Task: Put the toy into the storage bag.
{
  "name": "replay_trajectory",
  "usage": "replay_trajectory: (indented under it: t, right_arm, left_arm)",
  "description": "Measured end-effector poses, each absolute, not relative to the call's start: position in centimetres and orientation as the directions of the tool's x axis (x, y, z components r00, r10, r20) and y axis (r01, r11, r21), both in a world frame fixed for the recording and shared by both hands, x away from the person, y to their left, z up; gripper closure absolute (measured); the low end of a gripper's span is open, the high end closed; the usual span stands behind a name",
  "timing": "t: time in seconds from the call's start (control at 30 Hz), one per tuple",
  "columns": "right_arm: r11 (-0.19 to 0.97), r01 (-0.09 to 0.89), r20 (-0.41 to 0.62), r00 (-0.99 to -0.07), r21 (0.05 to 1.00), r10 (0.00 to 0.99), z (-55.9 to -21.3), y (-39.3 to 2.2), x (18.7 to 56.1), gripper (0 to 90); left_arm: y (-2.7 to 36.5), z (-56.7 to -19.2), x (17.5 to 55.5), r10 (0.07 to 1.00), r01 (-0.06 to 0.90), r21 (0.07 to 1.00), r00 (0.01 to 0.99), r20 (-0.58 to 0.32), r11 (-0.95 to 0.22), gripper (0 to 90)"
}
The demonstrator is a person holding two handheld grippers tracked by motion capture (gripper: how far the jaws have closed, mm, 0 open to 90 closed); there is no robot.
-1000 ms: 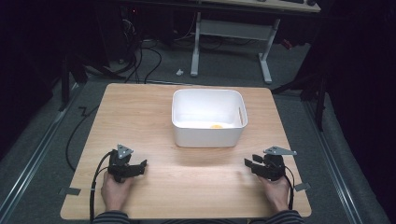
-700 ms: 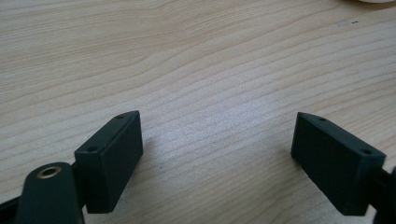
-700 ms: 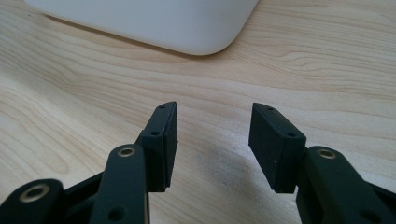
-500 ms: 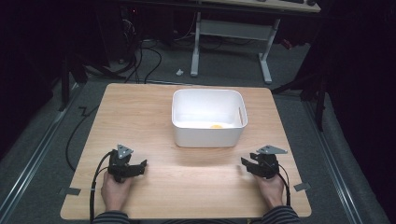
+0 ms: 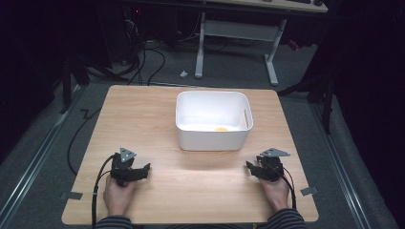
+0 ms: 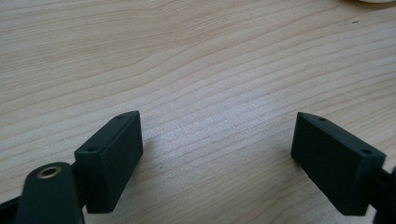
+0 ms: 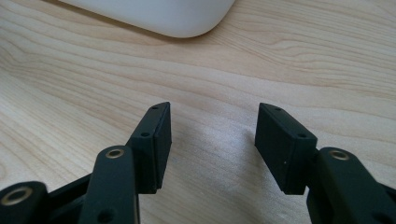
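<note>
Tub [image 5: 212, 138], white and open-topped, stands at the centre of the high view, up and to the left of the right gripper [image 5: 252, 167] and up and to the right of the left gripper [image 5: 143, 169], well apart from both. Right gripper jaws have just been opening and stand apart over bare wood with nothing between them, the tub's rounded corner [image 7: 187, 23] ahead at the top of its view. Left gripper [image 6: 217, 135] is released too, and a small yellow thing [image 5: 221, 129] lies inside the tub on the table [image 5: 143, 119].
</note>
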State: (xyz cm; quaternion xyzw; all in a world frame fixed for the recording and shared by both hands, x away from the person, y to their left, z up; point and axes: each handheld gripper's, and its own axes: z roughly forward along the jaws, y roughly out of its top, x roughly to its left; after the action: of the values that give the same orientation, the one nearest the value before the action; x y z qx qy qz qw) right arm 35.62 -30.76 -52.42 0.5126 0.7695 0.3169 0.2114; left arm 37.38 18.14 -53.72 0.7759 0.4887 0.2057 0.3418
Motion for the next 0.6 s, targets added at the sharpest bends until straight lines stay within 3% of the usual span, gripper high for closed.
replay_trajectory:
  t: [0.13, 0.4, 0.6]
  right_arm:
    - [0.269, 0.656, 0.001, -0.380, 0.705, 0.925, -52.60, -30.89, 35.67, 45.0]
    - [0.281, 0.632, -0.015, -0.392, 0.723, 0.920, -53.05, -30.96, 35.58, 32.8]
    - [0.283, 0.631, -0.016, -0.395, 0.723, 0.919, -53.06, -30.98, 35.57, 32.5]
  left_arm:
    - [18.14, -53.72, 37.38, 0.899, 0.618, 0.732, 0.438, -0.015, -0.288, 17.0]
    - [18.14, -53.72, 37.38, 0.899, 0.618, 0.731, 0.438, -0.015, -0.289, 17.0]
    - [18.14, -53.72, 37.38, 0.899, 0.618, 0.732, 0.437, -0.016, -0.287, 17.0]
